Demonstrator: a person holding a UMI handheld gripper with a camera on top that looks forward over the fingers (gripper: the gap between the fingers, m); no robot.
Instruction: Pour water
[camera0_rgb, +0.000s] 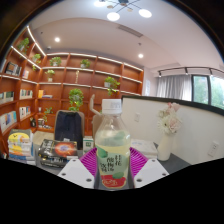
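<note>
bottle (113, 150) upright, capped | tool (112, 168) pinching it between both pads | bookshelves (70, 80) beyond

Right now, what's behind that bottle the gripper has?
Behind the bottle held in the gripper are wooden shelves with potted plants and a white partition. Whatever lies directly behind its body is hidden.

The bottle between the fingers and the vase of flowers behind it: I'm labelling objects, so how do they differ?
The bottle is clear plastic with a white cap and green label; the vase is pale and opaque, holding flowers. The bottle stands between the gripper fingers; the vase stands beyond them. Both are upright.
</note>
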